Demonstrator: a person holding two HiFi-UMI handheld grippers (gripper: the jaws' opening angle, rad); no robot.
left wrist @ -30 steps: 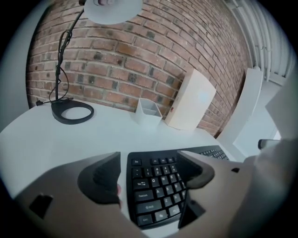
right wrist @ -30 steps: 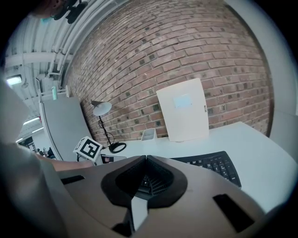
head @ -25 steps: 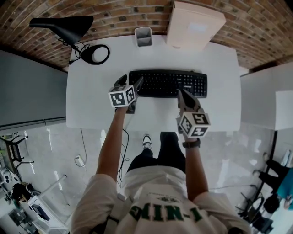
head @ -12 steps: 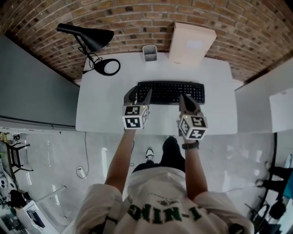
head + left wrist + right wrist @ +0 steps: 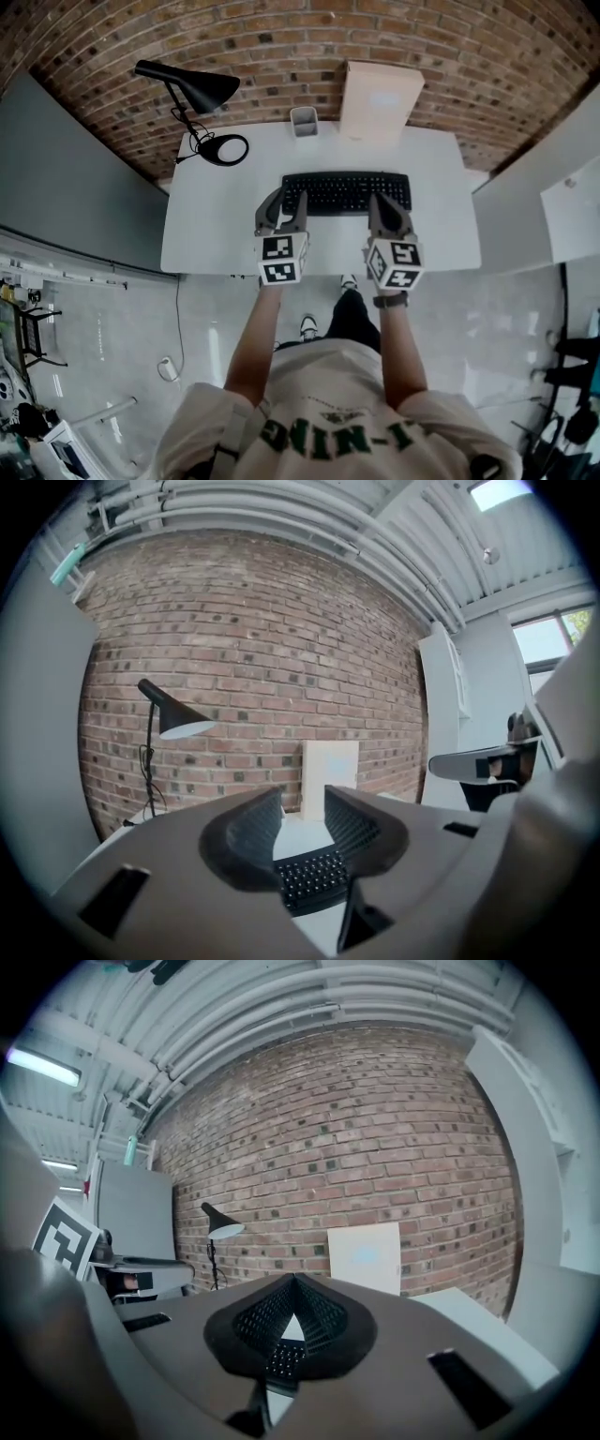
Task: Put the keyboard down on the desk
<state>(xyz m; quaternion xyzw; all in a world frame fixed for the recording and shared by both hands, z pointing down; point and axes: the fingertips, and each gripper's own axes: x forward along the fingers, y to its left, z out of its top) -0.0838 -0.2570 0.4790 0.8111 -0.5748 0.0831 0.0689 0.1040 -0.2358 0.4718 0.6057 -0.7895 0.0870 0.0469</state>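
Observation:
The black keyboard (image 5: 347, 192) lies flat on the white desk (image 5: 216, 230), parallel to its front edge. Both grippers hover above the desk in front of it, touching nothing. My left gripper (image 5: 287, 206) is over the keyboard's left end; its jaws have just been closing and stand partly open with nothing between them, and the keyboard (image 5: 314, 878) shows through the gap. My right gripper (image 5: 382, 204) is over the keyboard's right part, its tips meeting (image 5: 292, 1285) with no object held. A sliver of keyboard (image 5: 279, 1358) shows below them.
A black desk lamp (image 5: 192, 86) with a round base (image 5: 228, 148) stands at the back left. A grey pen cup (image 5: 303, 120) and a cream box (image 5: 380, 98) stand against the brick wall. White cabinets flank the desk on the right.
Both grippers have risen away from the keyboard, which stays on the desk. The left jaws have narrowed from wide open.

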